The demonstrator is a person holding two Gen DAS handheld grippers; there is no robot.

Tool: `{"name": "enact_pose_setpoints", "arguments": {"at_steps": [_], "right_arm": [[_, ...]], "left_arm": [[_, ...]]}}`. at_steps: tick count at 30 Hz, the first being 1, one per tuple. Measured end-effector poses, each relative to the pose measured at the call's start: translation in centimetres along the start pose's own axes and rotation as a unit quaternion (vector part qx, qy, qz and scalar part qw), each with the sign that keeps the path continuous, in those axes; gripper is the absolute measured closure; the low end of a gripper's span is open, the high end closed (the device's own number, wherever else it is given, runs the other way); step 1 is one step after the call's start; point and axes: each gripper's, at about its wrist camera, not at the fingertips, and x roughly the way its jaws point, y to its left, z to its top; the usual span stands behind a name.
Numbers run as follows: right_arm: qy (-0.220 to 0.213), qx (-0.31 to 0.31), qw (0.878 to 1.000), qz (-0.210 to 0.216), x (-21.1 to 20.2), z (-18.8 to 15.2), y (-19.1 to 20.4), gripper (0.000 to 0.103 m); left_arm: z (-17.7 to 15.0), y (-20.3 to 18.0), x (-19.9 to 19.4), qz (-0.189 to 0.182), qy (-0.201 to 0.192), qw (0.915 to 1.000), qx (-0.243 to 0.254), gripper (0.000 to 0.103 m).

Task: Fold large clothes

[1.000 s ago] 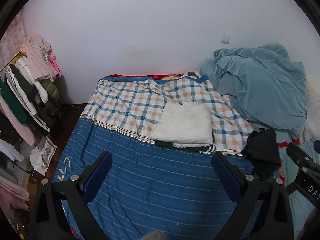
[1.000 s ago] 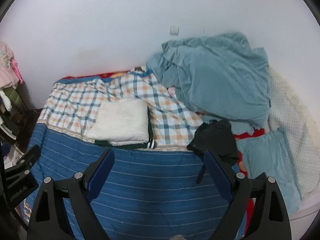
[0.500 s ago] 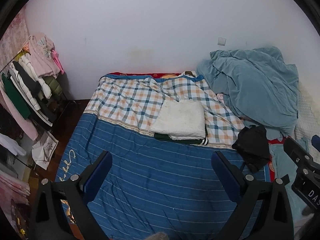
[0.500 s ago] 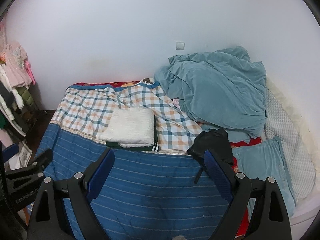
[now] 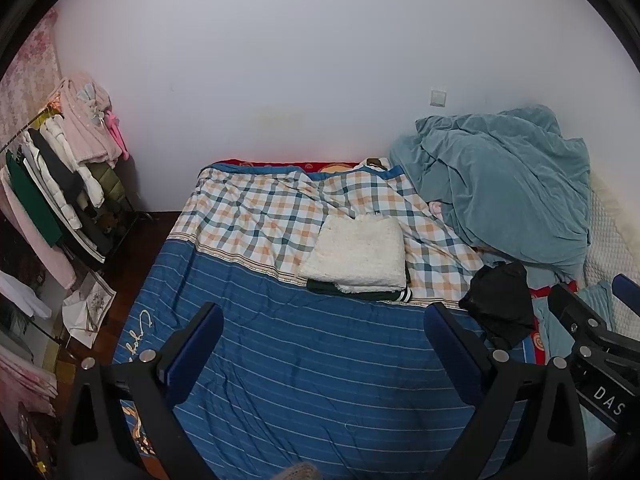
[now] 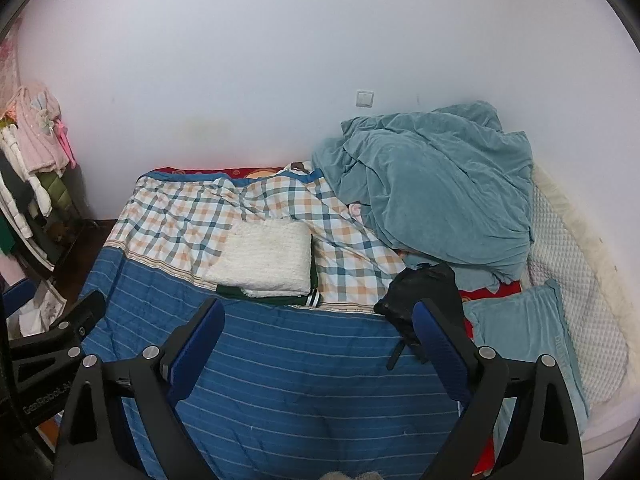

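— Where are the two tools?
— The left hand-held gripper (image 5: 322, 334) and right hand-held gripper (image 6: 318, 330) both hover with fingers wide apart, empty, above the blue striped quilt (image 5: 304, 364).
— And the clothes?
— The folded white fleece (image 5: 358, 254) lies farther on, atop a dark green garment (image 6: 276, 300); a crumpled black garment (image 6: 420, 290) sits right, before the teal blanket (image 6: 436, 192).

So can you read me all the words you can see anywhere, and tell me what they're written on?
"DAS": white letters on the right gripper, cut off at the picture's edge.
"GenRobot.AI": faint letters on the left gripper.
Gold cursive writing on the blue striped quilt: too curly to read.
Grey pillow lettering: too blurred.
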Motion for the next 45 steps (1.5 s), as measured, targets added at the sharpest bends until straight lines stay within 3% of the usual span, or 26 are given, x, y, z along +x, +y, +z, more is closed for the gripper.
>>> {"name": "enact_pose_setpoints", "arguments": {"at_steps": [45], "right_arm": [[-0.011,0.009,1.000,0.004,-1.9,-0.8,-1.4,0.006]], "left_arm": [[-0.7,-0.3,-2.3,0.005,-0.020,0.9998,-0.002,0.000]]}}
